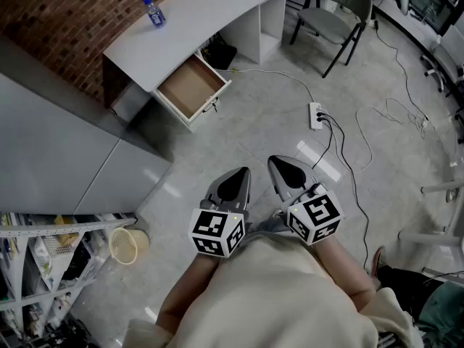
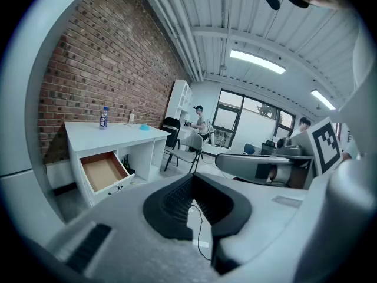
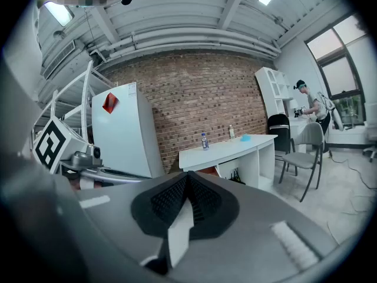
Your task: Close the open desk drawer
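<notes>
Head view: the white desk (image 1: pixel 210 17) stands against the brick wall, and the drawer (image 1: pixel 190 87) juts fully open from the desk's left end, its brown inside bare. A bottle (image 1: pixel 154 13) stands on the desk top above it. The left gripper (image 1: pixel 235 182) and right gripper (image 1: pixel 288 171) hover side by side, well apart from the desk and pointing towards it.

Left gripper view: the jaws are pressed together with nothing between them. The drawer shows below the desk top, a small handle (image 2: pixel 116 190) on its white front.

Right gripper view: these jaws also meet, empty. The desk lies ahead, its drawer mostly hidden behind the gripper.

The drawer looks light, rigid and free-sliding. A flat push on the front panel's middle, beside the handle, should do without gripping.
</notes>
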Available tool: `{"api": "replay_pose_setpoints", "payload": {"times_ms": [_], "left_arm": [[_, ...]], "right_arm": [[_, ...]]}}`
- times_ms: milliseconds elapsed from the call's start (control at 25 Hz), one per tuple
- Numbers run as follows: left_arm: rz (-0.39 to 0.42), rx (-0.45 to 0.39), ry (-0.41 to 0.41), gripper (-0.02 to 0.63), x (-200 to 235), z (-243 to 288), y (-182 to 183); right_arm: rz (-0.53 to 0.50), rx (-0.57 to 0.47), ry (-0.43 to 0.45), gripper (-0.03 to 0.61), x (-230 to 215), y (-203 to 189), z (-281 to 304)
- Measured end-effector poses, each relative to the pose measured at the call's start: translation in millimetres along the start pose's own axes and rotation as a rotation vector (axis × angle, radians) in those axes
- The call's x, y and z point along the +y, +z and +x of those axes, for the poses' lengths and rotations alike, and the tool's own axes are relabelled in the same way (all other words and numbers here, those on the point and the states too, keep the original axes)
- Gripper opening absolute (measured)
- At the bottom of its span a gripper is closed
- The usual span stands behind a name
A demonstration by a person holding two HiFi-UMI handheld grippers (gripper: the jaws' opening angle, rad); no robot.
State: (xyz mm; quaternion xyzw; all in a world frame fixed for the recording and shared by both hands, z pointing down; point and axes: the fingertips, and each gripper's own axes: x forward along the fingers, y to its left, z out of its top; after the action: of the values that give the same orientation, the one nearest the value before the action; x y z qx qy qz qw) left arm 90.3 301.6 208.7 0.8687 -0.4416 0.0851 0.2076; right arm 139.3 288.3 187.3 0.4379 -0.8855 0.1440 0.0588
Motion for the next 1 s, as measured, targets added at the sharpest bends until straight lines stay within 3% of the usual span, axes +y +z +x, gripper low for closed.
{"api": "replay_pose_setpoints", "payload": {"times_ms": [360,1000], "left_arm": [[-0.019,-0.021,0.059,0.002,5.4,4.9,2.2],[-0.085,-0.057,0.115,0.000,-35.2,34.4,0.1]], "right_arm": [[-0.011,0.047,0.002,0.002,-4.5,-9.9,-4.5],[0.024,0.068,0.075,0.002,-41.3,-16.2,-37.5]]}}
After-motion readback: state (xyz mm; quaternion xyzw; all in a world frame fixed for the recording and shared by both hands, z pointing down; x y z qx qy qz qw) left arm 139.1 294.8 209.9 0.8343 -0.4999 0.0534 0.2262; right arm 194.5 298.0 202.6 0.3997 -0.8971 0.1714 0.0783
